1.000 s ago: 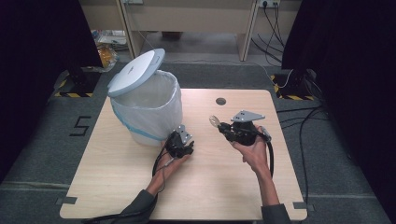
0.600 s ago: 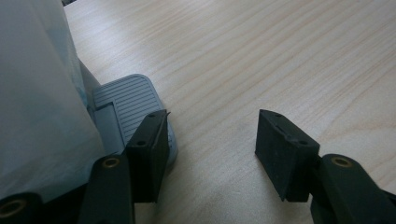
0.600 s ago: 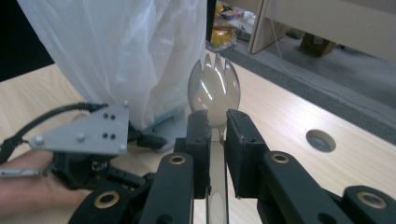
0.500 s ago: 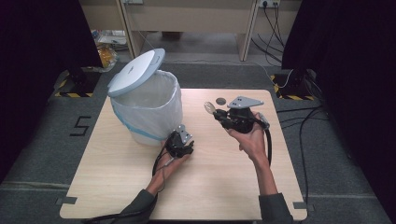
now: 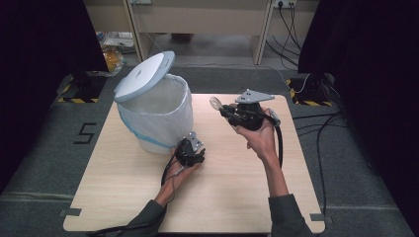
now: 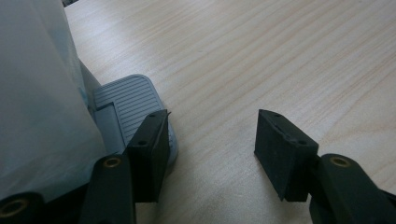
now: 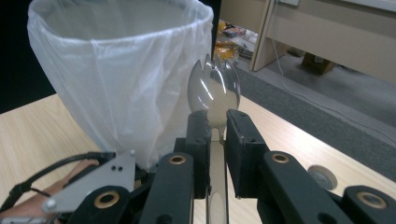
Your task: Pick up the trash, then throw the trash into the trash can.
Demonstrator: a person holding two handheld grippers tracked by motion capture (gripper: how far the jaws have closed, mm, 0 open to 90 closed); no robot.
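My right claw (image 7: pixel 215 126) is clamped on the spork (image 7: pixel 214 88); left claw (image 6: pixel 210 140), jaws apart and empty, presses the pedal (image 6: pixel 128 107). Keep it down, lift over the bin (image 7: pixel 116 70) ahead.

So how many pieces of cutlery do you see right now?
1: a clear plastic spork, clamped in the right gripper and raised beside the lined bin. More may be hidden inside the bin.

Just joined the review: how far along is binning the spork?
Done: bin lid is up, with the left claw pressing the pedal. In hand: right claw is clamped on the spork, lifted beside the bin. Left: carry it over the rim and drop it in.
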